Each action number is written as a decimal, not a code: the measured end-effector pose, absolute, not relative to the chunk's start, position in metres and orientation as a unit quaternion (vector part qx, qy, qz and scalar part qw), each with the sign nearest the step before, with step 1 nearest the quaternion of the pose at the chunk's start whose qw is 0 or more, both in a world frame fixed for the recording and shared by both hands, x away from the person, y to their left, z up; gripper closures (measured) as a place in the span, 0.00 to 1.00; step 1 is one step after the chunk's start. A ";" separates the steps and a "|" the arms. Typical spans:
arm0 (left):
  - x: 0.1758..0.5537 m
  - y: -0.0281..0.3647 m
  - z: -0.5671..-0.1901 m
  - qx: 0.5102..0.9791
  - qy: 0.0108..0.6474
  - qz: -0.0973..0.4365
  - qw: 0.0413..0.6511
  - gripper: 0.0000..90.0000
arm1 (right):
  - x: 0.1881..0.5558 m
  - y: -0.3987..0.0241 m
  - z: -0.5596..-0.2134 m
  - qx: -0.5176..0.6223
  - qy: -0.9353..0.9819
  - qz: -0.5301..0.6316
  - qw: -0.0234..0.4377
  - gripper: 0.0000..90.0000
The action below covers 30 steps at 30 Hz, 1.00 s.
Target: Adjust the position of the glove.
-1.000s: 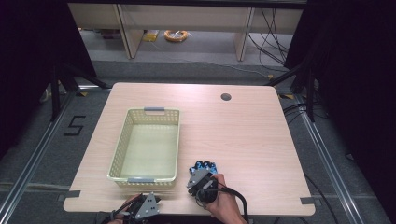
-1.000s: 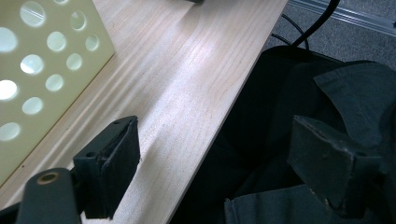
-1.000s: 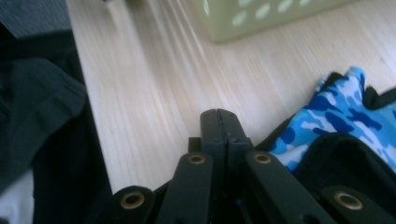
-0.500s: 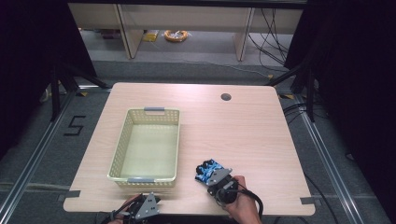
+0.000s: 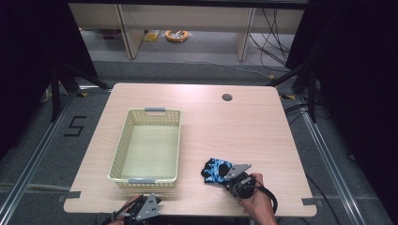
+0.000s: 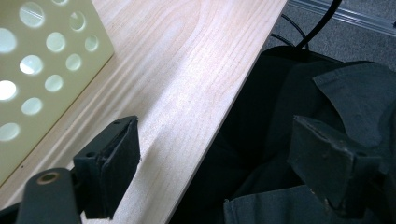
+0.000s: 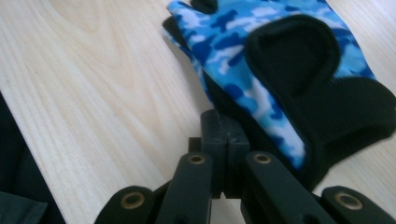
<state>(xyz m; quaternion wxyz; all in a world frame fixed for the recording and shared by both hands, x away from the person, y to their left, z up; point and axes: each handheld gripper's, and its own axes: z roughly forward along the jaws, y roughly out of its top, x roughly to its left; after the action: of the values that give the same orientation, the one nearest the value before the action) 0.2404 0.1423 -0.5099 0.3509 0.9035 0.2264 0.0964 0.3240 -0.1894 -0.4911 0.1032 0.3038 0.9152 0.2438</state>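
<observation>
A blue camouflage glove (image 5: 216, 170) with black trim lies on the wooden table (image 5: 234, 131) near its front edge, right of the basket. My right gripper (image 5: 225, 177) is shut on the glove's near black edge; in the right gripper view the jaws meet at the tips (image 7: 223, 128) with the glove (image 7: 261, 70) spreading away from them. My left gripper (image 5: 155, 204) rests at the table's front edge below the basket. Its jaws stand wide open (image 6: 215, 140) with nothing between them, half over the table (image 6: 187, 70) and half over dark clothing.
A pale yellow perforated basket (image 5: 119, 154) stands on the left half of the table, nothing inside it; its wall (image 6: 37, 70) is close to my left gripper. A round cable hole (image 5: 227, 97) sits at the back right. Black cables trail from both grippers.
My right gripper has slid to the right along the front of the table, dragging the glove with it. The left gripper has stayed where it was.
</observation>
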 end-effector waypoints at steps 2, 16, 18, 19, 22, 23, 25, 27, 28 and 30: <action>0.240 0.142 -0.511 0.901 0.229 0.097 0.354 0.18 | 0.324 -0.195 -0.491 0.316 0.911 0.240 0.112 1.00; 0.241 0.141 -0.511 0.904 0.227 0.095 0.350 0.18 | 0.325 -0.229 -0.483 0.336 0.895 0.276 0.100 0.98; 0.241 0.141 -0.511 0.903 0.230 0.096 0.350 0.18 | 0.322 -0.242 -0.474 0.366 0.874 0.308 0.084 0.91; 0.241 0.141 -0.511 0.903 0.230 0.096 0.349 0.18 | 0.321 -0.246 -0.473 0.375 0.864 0.323 0.090 0.87; 0.241 0.141 -0.511 0.904 0.228 0.095 0.349 0.18 | 0.324 -0.259 -0.473 0.438 0.818 0.361 0.096 0.79; 0.241 0.141 -0.510 0.905 0.220 0.098 0.350 0.18 | 0.324 -0.262 -0.473 0.472 0.799 0.359 0.101 0.77; 0.240 0.140 -0.511 0.901 0.229 0.093 0.355 0.18 | 0.330 -0.264 -0.478 0.488 0.785 0.373 0.087 0.73; 0.240 0.140 -0.512 0.900 0.232 0.091 0.358 0.18 | 0.334 -0.265 -0.480 0.506 0.768 0.383 0.081 0.71; 0.240 0.140 -0.512 0.900 0.232 0.090 0.359 0.18 | 0.336 -0.265 -0.479 0.511 0.765 0.383 0.078 0.71; 0.241 0.140 -0.512 0.902 0.229 0.093 0.355 0.18 | 0.339 -0.262 -0.479 0.527 0.755 0.384 0.073 0.70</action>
<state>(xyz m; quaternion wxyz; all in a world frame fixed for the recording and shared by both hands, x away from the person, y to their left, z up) 0.2405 0.1402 -0.5118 0.3546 0.9016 0.2295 0.0934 0.3387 -0.2622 -0.4787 0.0731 0.5270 0.7548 0.3837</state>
